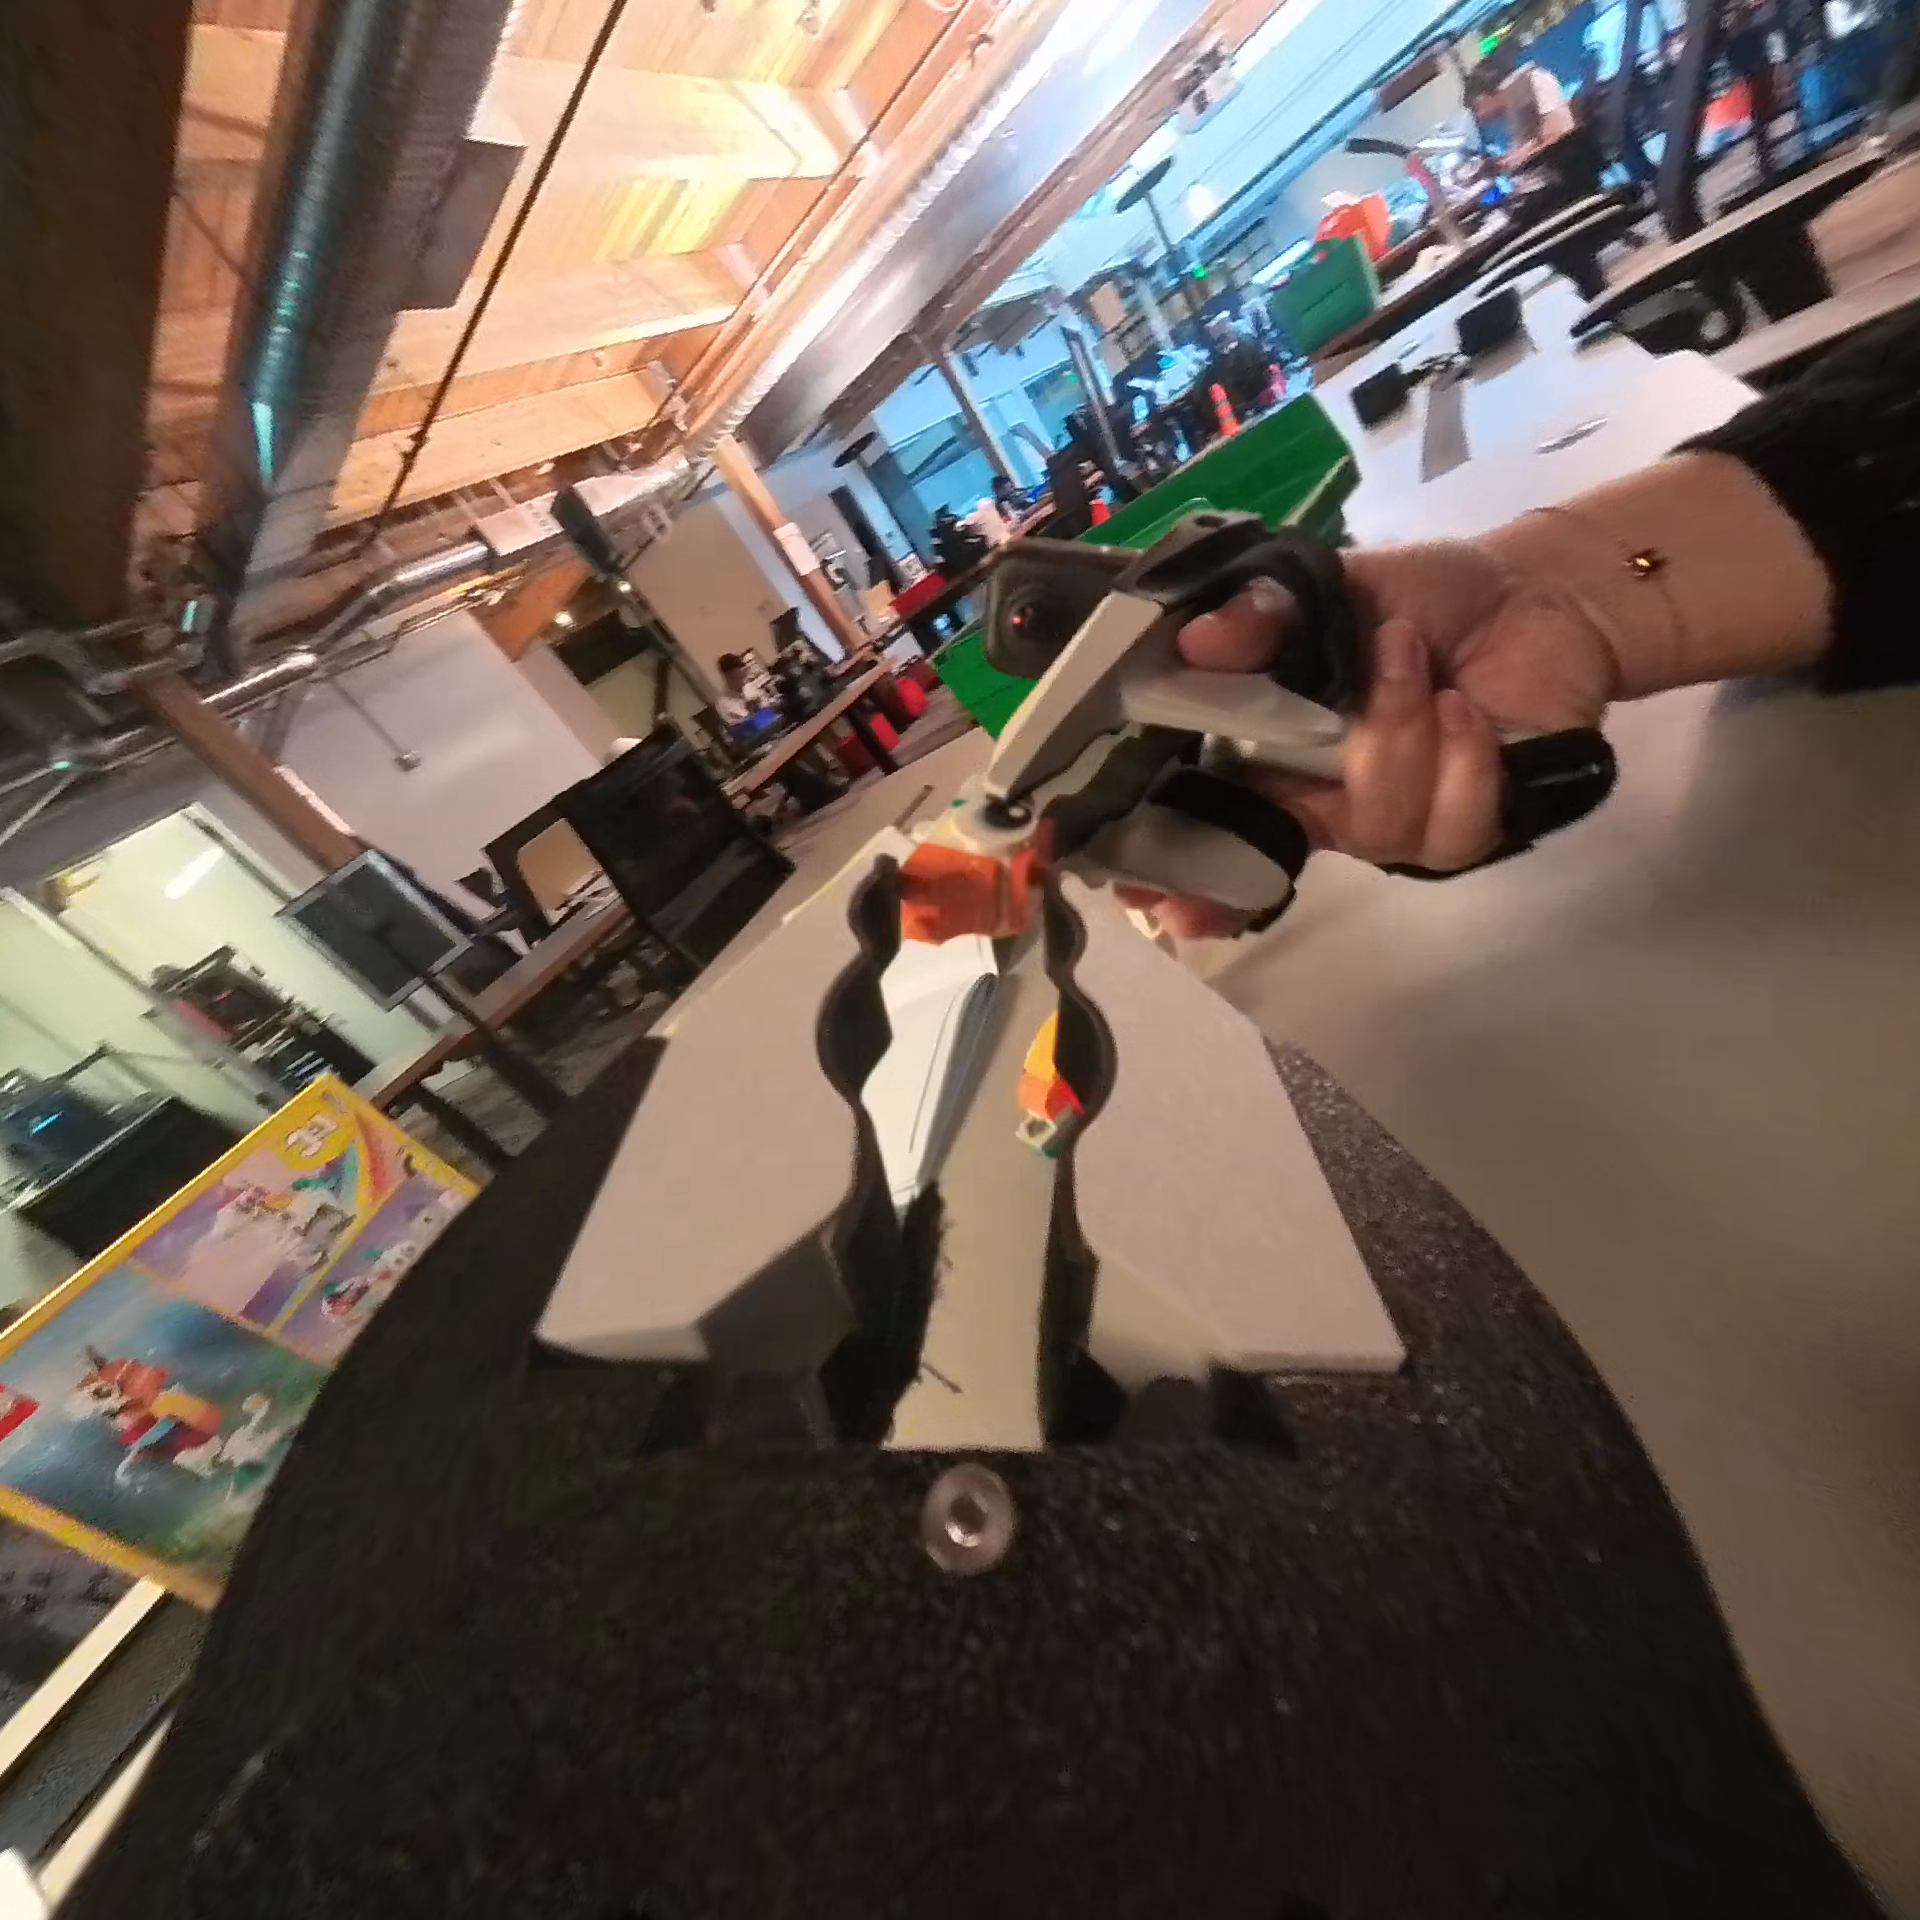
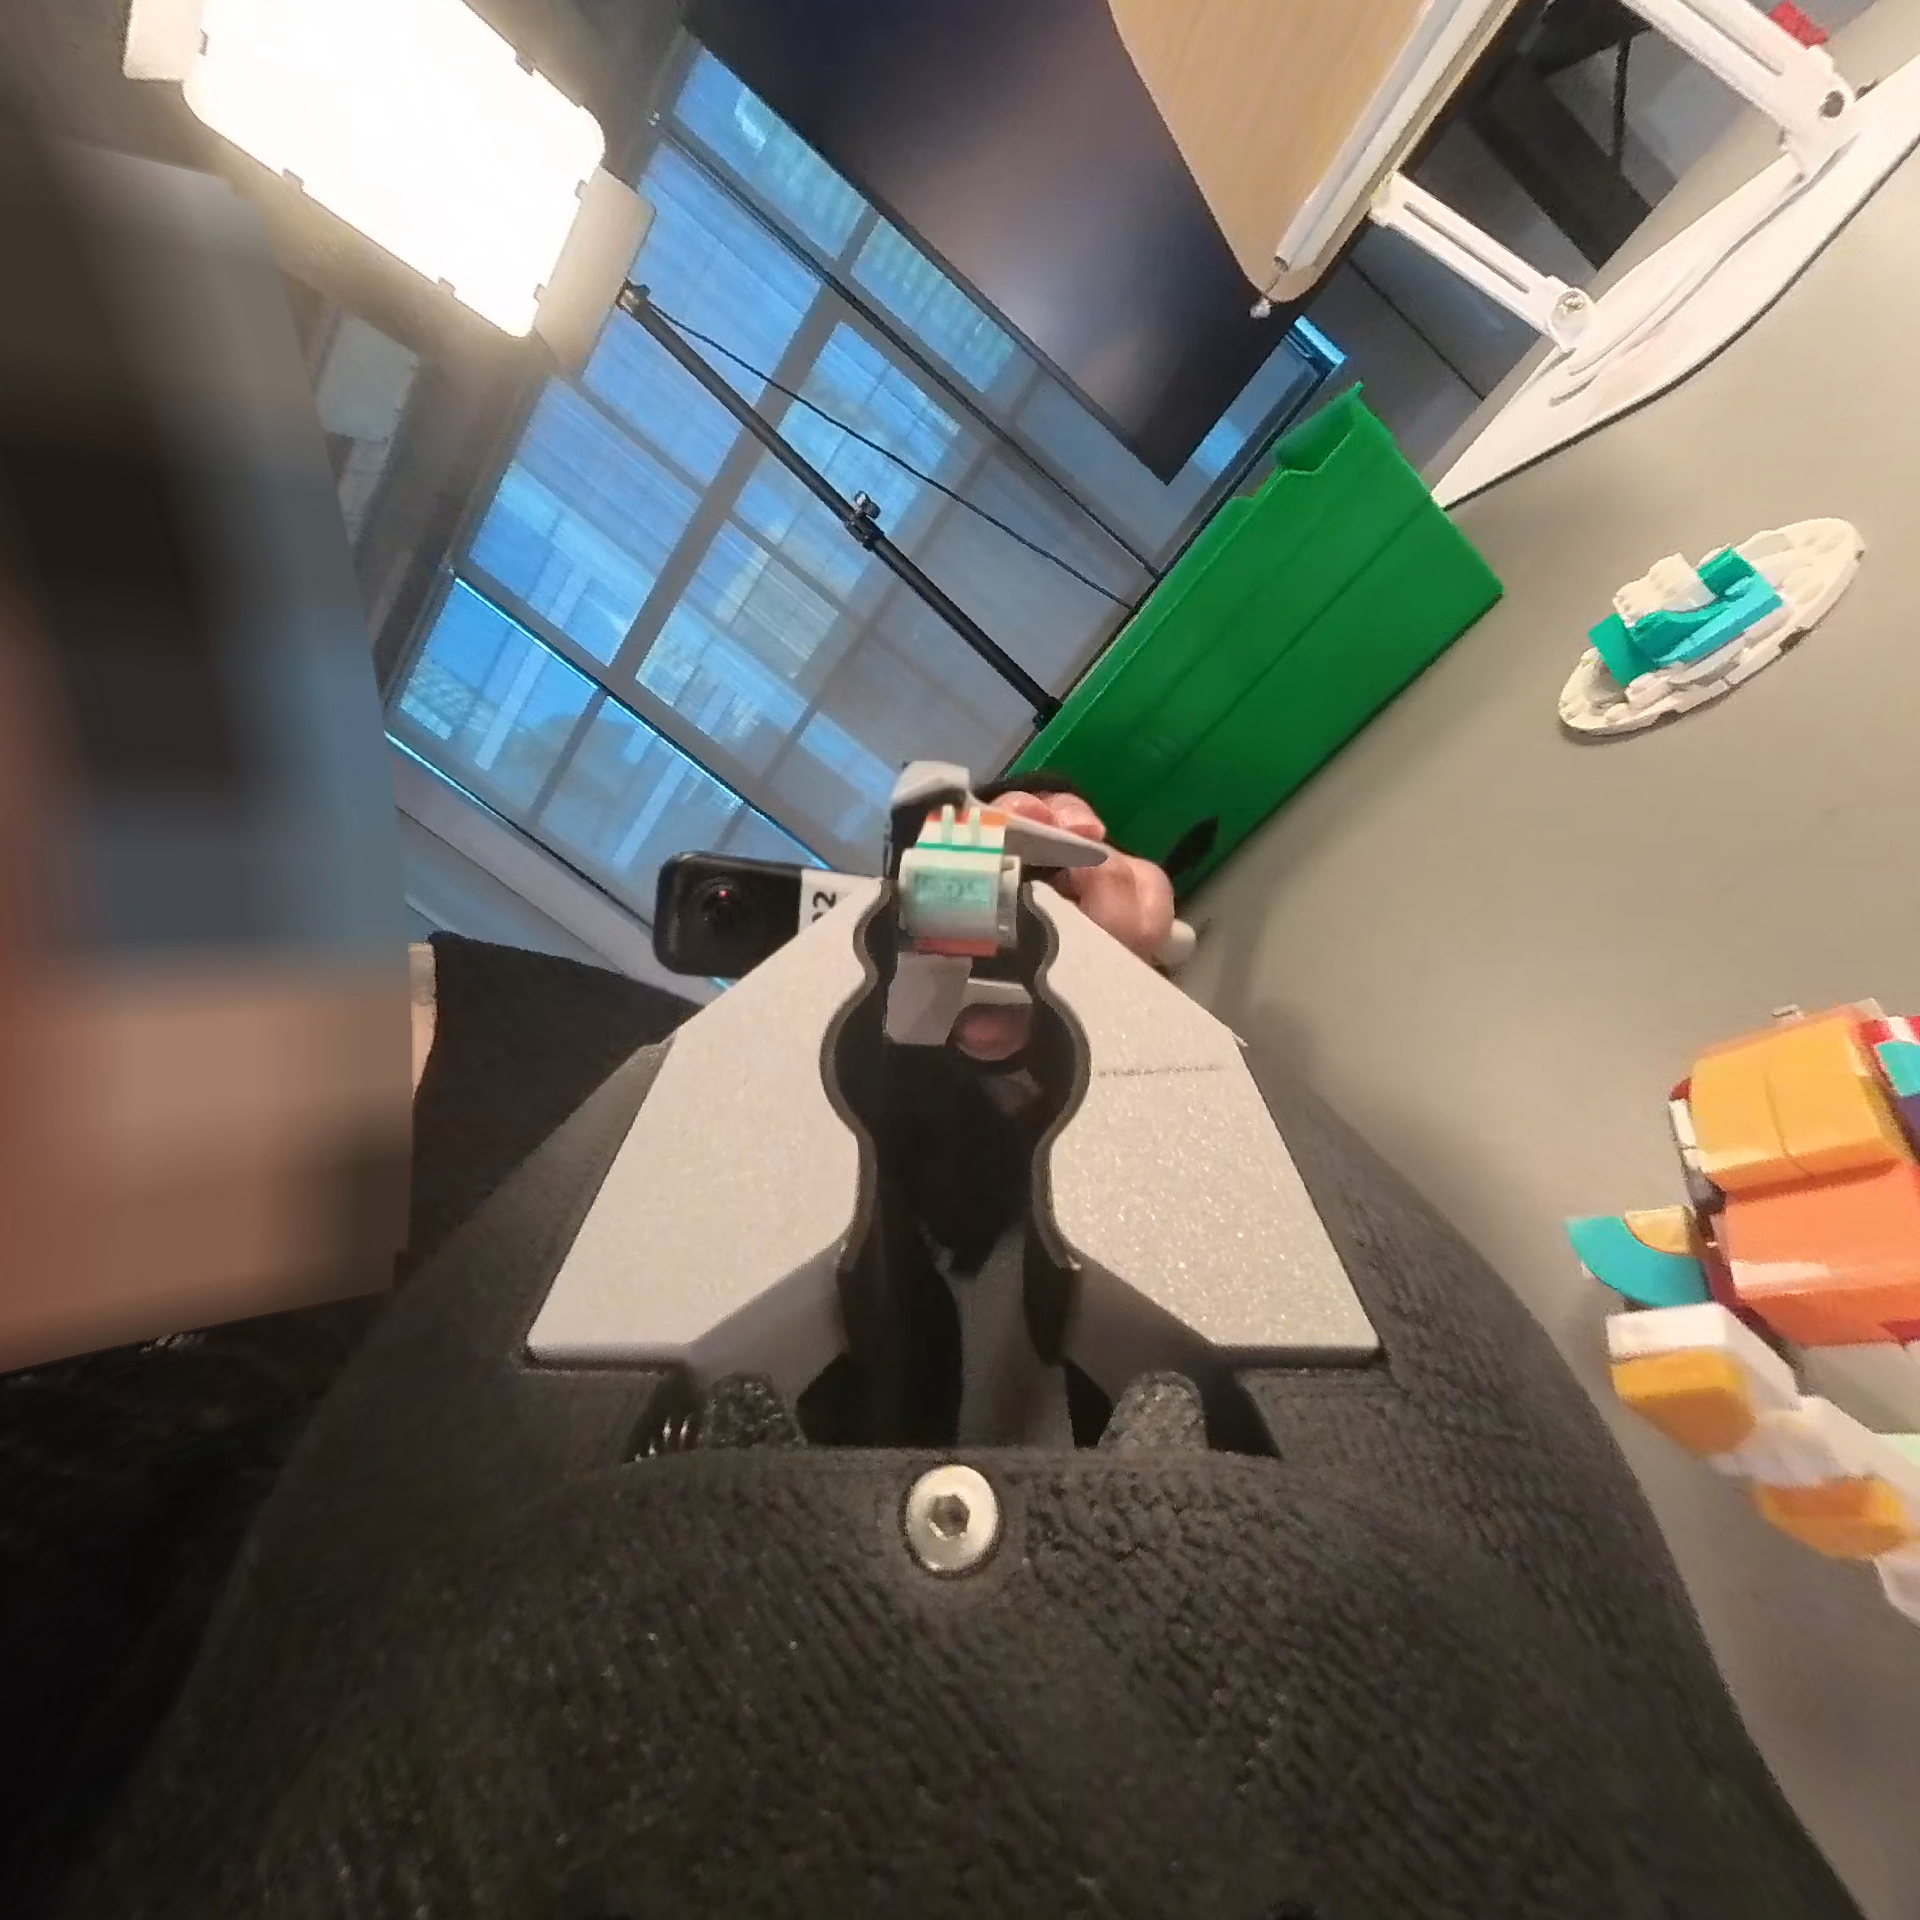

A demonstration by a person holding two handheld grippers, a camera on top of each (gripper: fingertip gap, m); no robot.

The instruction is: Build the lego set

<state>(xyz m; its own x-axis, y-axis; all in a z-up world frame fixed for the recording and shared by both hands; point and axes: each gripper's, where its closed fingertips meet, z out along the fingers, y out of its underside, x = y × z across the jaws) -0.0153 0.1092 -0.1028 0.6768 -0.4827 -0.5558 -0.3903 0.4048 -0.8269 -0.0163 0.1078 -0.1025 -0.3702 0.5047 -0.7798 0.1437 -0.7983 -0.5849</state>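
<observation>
Both claws meet in mid-air above the desk (image 2: 1558, 935), the left claw (image 1: 971, 894) and right claw (image 2: 956, 904) each pinching the small orange-and-white sub-assembly (image 1: 961, 883), while the larger orange model (image 2: 1808, 1216) and teal-and-white build (image 2: 1704, 634) sit finished-looking but apart, so joining seems left.

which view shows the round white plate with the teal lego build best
The right wrist view: the round white plate lies unobstructed on the grey table, teal build on top. The left wrist view doesn't show it at all.

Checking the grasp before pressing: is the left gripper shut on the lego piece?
Shut: left gripper fingertips pinch the small orange-and-white lego piece from both sides.
</observation>
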